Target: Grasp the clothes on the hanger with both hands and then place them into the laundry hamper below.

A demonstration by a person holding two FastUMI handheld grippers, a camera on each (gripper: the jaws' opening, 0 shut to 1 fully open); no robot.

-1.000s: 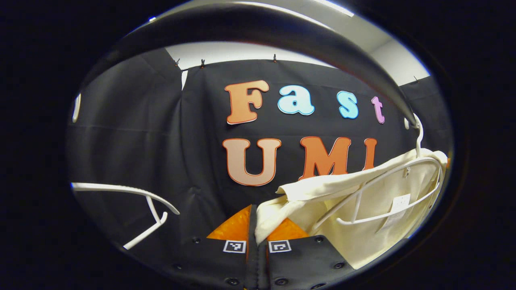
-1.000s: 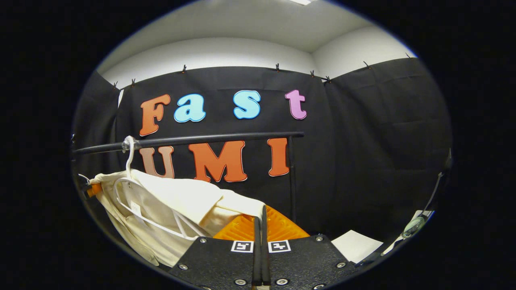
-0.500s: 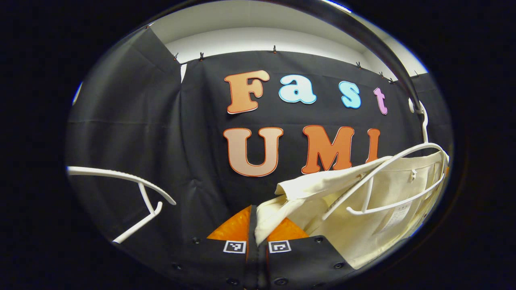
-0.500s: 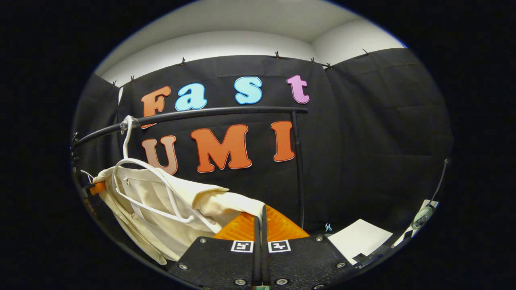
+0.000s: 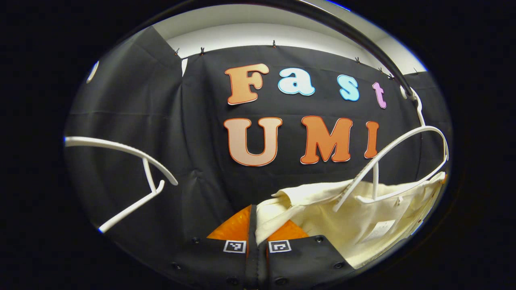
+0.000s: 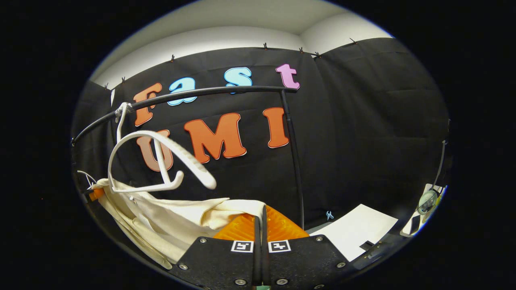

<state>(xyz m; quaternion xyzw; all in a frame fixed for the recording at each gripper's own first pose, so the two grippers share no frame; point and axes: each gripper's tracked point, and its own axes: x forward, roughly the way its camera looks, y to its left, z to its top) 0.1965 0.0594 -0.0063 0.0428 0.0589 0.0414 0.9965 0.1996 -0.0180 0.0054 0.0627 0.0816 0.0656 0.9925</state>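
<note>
A cream garment (image 5: 354, 217) hangs stretched between my two grippers, below a white hanger (image 5: 399, 161) that still hooks the black rail (image 5: 363, 38). My left gripper (image 5: 257, 219) is shut on one corner of the cloth, which bunches between its orange fingers. In the right gripper view the same cream garment (image 6: 169, 221) runs from the lower left to my right gripper (image 6: 260, 217), shut on its other corner. The bare white hanger (image 6: 161, 161) sits above the cloth, hooked on the rail (image 6: 193, 93). The hamper is out of sight.
A second, empty white hanger (image 5: 133, 173) hangs at the left of the left gripper view. The rail's black upright post (image 6: 296, 161) stands just right of my right gripper. A white sheet (image 6: 358, 231) lies low on the right, with a small blue clip (image 6: 329, 215) near it.
Both grippers moved down with the garment. The cloth slid off the hanger, whose arms now stand bare above it; the rail sits higher in both views.
</note>
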